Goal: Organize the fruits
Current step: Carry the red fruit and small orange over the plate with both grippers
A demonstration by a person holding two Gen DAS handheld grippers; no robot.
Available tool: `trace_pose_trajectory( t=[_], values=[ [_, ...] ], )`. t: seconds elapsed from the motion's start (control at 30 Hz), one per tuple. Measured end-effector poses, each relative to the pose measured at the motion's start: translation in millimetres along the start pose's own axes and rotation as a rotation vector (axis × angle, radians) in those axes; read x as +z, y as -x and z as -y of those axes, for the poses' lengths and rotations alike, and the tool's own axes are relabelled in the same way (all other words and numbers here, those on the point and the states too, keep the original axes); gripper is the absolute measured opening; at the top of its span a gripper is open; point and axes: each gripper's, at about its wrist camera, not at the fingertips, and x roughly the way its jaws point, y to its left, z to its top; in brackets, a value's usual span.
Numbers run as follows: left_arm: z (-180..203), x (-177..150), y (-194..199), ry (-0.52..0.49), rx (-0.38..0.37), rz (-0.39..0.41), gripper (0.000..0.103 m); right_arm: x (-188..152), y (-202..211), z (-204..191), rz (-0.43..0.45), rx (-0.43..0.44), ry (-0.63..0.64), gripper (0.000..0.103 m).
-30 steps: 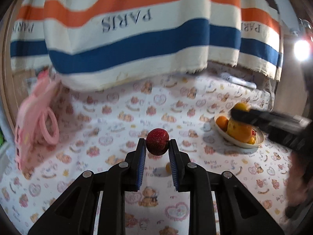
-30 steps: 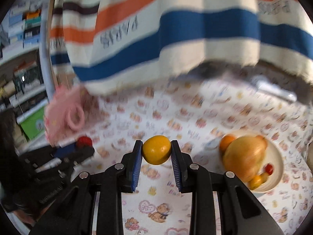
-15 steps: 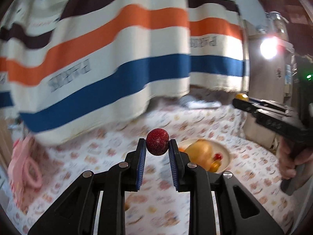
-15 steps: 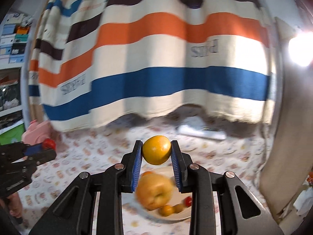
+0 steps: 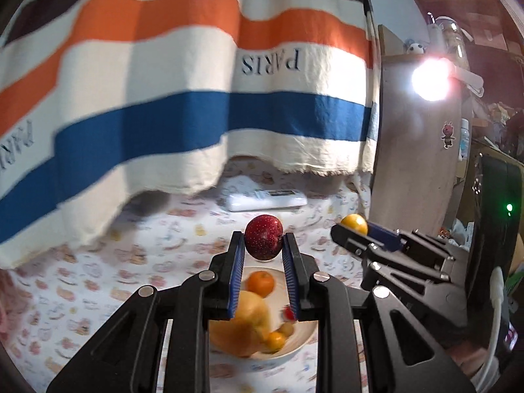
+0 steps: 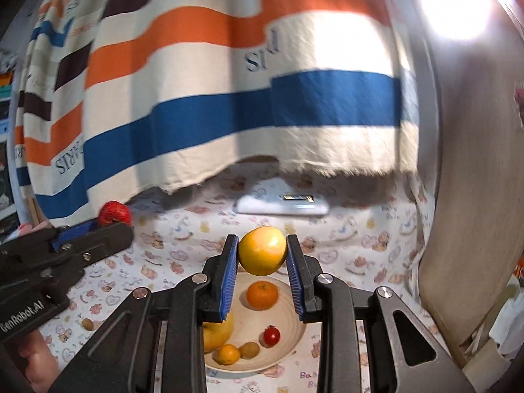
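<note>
Above the plate of fruit on the printed cloth: left gripper clamped on a red plum, right gripper clamped on a yellow orange.

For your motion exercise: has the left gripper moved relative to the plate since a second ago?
Yes. The left gripper, holding the red fruit, swung right toward the plate, now directly beneath its fingers.
</note>
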Motion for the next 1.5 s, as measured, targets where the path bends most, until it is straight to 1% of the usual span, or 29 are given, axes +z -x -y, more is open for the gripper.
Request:
trace_pose_trajectory(
  t=[0.13, 0.27, 0.47, 0.57, 0.6, 0.63, 0.67, 0.73, 0.77, 0.87, 1.0, 1.13, 1.23, 1.37, 1.43, 1.5],
  values=[
    [9, -3, -24, 0.008, -0.010, -0.025, 0.022, -4, -10, 9, -0.032, -0.002, -0.020, 0.030],
    [9, -10, -41, 0.015, -0.021, -0.042, 0.022, -9, -20, 11, -0.068, -0.003, -0.020, 0.030],
    [4, -22, -55, -0.040, -0.016, -0.065, 0.022, -15, -32, 19, -0.126, 0.042, -0.068, 0.030],
    [3, -25, -60, -0.039, -0.016, -0.084, 0.022, -17, -38, 23, -0.154, 0.054, -0.077, 0.030],
    [3, -26, -62, -0.040, -0.024, -0.096, 0.022, -18, -40, 24, -0.170, 0.062, -0.079, 0.030],
    [3, -27, -65, -0.044, -0.025, -0.109, 0.022, -20, -46, 26, -0.207, 0.081, -0.088, 0.030],
    [3, -28, -67, -0.050, -0.026, -0.122, 0.023, -23, -53, 28, -0.254, 0.115, -0.108, 0.030],
    [3, -30, -72, -0.056, -0.029, -0.142, 0.023, -30, -64, 34, -0.310, 0.166, -0.163, 0.030],
    [2, -31, -73, -0.054, -0.022, -0.145, 0.023, -32, -68, 36, -0.327, 0.170, -0.171, 0.030],
    [-2, -33, -77, -0.044, -0.032, -0.161, 0.023, -40, -76, 35, -0.366, 0.137, -0.156, 0.030],
    [-3, -35, -80, -0.043, -0.042, -0.172, 0.023, -51, -91, 39, -0.443, 0.148, -0.193, 0.030],
    [-2, -38, -83, -0.050, -0.036, -0.182, 0.023, -65, -105, 43, -0.510, 0.109, -0.195, 0.030],
    [-4, -39, -85, -0.042, -0.034, -0.187, 0.023, -73, -113, 47, -0.551, 0.106, -0.211, 0.030],
    [-7, -39, -87, -0.041, -0.027, -0.191, 0.023, -80, -116, 50, -0.565, 0.074, -0.227, 0.030],
    [-8, -39, -88, -0.041, -0.013, -0.194, 0.023, -78, -117, 52, -0.562, 0.075, -0.235, 0.030],
    [-10, -39, -88, -0.034, -0.017, -0.195, 0.023, -76, -116, 54, -0.559, 0.073, -0.247, 0.030]
  ],
)
